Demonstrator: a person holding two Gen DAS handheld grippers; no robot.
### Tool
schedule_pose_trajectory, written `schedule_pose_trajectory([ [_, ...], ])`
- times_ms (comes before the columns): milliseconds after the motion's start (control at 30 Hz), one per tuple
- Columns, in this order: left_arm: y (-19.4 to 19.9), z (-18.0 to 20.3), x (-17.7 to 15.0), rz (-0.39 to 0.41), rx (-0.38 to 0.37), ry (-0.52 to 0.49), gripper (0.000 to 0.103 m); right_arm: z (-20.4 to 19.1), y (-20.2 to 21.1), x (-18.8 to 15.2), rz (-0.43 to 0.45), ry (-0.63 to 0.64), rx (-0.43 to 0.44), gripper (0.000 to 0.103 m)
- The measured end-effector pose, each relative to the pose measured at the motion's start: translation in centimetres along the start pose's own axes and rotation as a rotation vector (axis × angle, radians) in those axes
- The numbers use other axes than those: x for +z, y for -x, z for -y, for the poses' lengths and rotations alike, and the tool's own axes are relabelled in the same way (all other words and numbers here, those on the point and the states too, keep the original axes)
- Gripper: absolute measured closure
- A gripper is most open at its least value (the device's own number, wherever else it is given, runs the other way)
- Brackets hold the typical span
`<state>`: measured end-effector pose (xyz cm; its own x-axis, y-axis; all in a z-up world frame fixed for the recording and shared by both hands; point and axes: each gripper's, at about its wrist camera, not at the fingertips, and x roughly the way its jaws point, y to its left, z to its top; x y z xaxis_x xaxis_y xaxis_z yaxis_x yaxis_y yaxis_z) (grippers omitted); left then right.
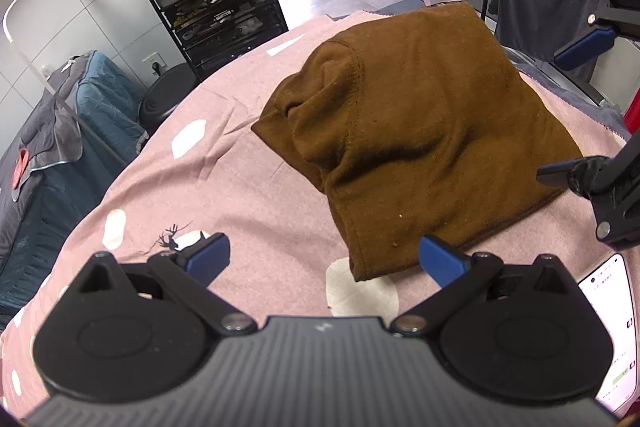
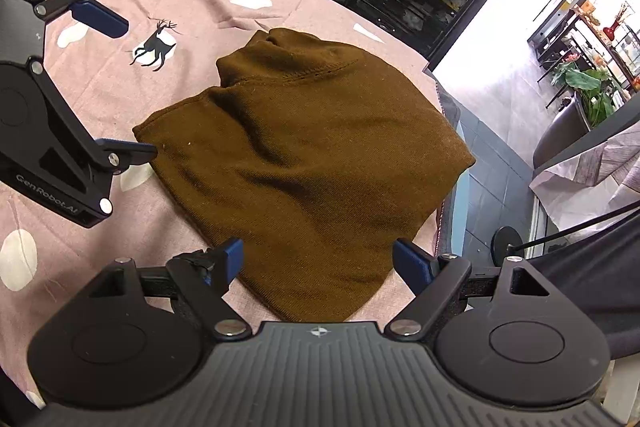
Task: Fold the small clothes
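A brown garment lies folded into a thick bundle on the pink patterned cloth, with a sleeve seam showing on its left side. My left gripper stands open at the garment's near corner, nothing between its blue pads. In the right wrist view the same garment fills the middle. My right gripper is open, its fingers spread on either side of the garment's near edge. The left gripper shows there at the left, open beside the garment. The right gripper appears at the right edge, open.
A black wire rack with bottles stands beyond the table, and a blue-covered piece of furniture sits to the left. A phone lies at the near right. The table edge drops to a tiled floor at right.
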<state>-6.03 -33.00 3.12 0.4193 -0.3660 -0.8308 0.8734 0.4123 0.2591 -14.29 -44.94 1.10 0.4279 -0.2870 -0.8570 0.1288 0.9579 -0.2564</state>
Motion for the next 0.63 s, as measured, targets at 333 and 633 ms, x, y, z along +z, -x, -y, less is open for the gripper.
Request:
schedule_pose_trajectory([
  [333, -0.38, 0.24, 0.25, -0.007, 0.005, -0.001, 0.000, 0.27, -0.07, -0.13, 0.000, -0.018, -0.008, 0.000],
  [633, 0.24, 0.62, -0.13, 0.028, 0.017, -0.032, 0.000, 0.27, -0.03, -0.18, 0.002, -0.031, -0.011, 0.000],
])
